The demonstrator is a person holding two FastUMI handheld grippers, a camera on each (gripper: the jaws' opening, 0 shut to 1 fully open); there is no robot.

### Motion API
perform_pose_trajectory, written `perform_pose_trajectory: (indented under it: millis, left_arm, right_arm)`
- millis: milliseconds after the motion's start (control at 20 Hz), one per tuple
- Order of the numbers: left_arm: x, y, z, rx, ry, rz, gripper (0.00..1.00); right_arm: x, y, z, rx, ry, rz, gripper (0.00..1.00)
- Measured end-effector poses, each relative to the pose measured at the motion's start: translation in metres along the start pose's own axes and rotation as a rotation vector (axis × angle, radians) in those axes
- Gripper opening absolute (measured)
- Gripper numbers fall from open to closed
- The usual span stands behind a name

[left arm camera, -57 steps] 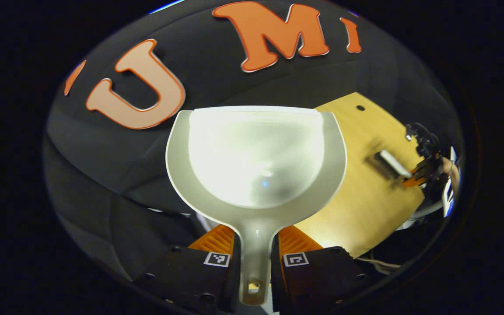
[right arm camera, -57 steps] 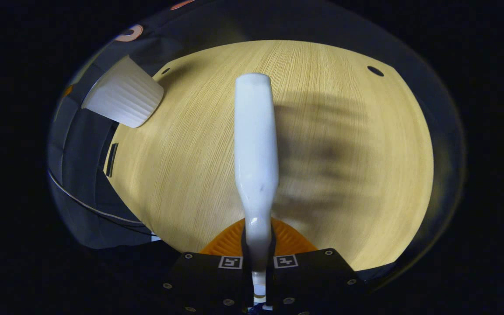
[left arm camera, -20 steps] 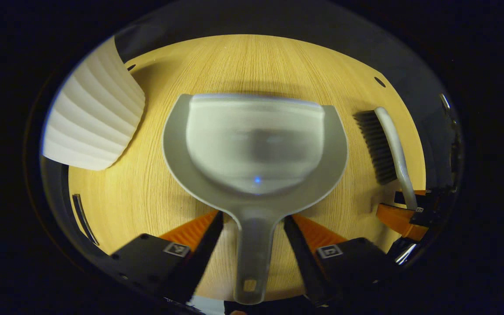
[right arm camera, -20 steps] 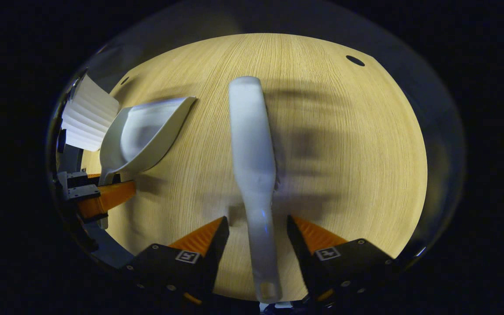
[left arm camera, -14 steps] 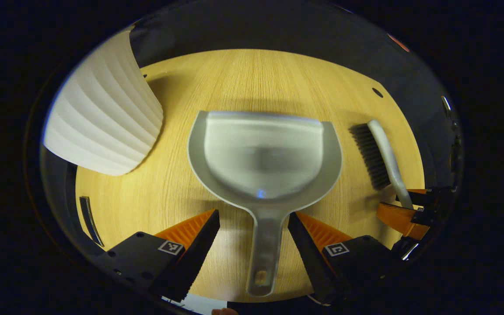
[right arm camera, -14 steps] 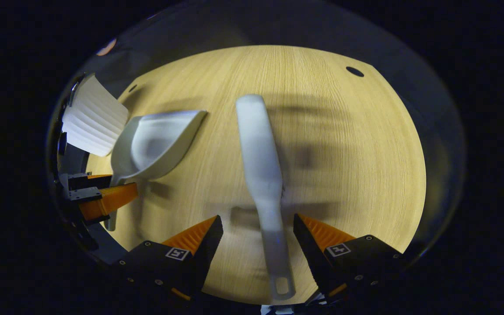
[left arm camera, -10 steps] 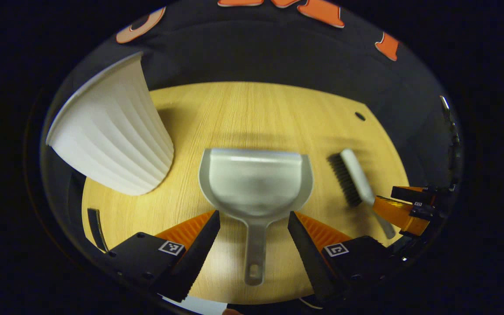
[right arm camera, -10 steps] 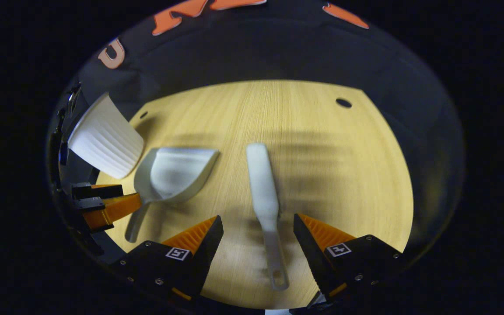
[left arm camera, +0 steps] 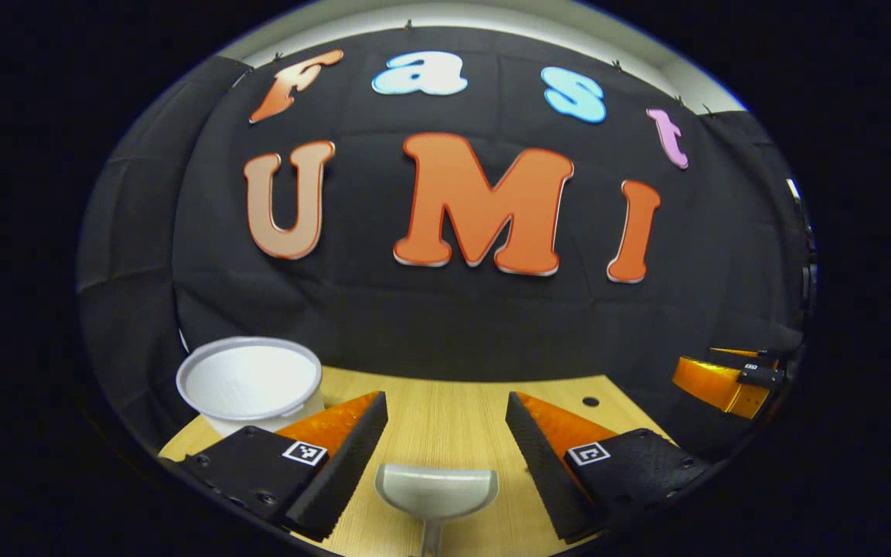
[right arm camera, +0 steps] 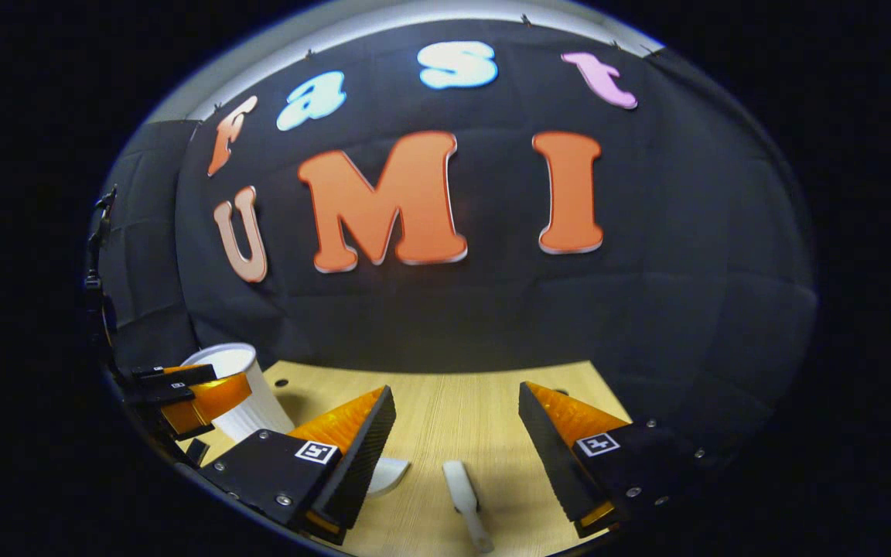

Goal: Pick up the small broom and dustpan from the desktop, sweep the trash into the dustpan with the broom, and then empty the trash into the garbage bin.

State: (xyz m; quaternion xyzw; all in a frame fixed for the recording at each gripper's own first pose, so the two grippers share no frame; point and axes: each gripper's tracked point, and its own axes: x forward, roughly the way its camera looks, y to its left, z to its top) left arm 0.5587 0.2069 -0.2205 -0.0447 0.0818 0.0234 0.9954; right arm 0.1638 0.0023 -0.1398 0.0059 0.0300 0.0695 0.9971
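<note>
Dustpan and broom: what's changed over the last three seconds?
Both were let go. The dustpan and broom lie on the desk; both hand-held grippers, left and right, opened and drew back. The bin stayed put.

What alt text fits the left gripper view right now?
The left gripper is open and raised, holding nothing, above a grey dustpan lying on the wooden desktop. A white ribbed bin stands upright at left before the black cloth wall.

Each tool (left arm camera: 445, 456) (right arm camera: 457, 456) has black screw-studded finger mounts bearing small square black-and-white markers.
</note>
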Motion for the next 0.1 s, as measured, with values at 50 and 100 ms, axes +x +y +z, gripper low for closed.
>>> perform_pose_trajectory:
  millis: [50, 100]
  left_arm:
    - [0.003, -0.082, -0.011, 0.002, -0.028, 0.013, 0.96]
    - [-0.001, -0.050, -0.004, 0.003, -0.039, 0.017, 0.96]
  right_arm:
    - [0.002, 0.000, 0.002, -0.013, -0.050, -0.009, 0.96]
    - [0.004, 0.001, -0.001, -0.026, -0.085, -0.013, 0.96]
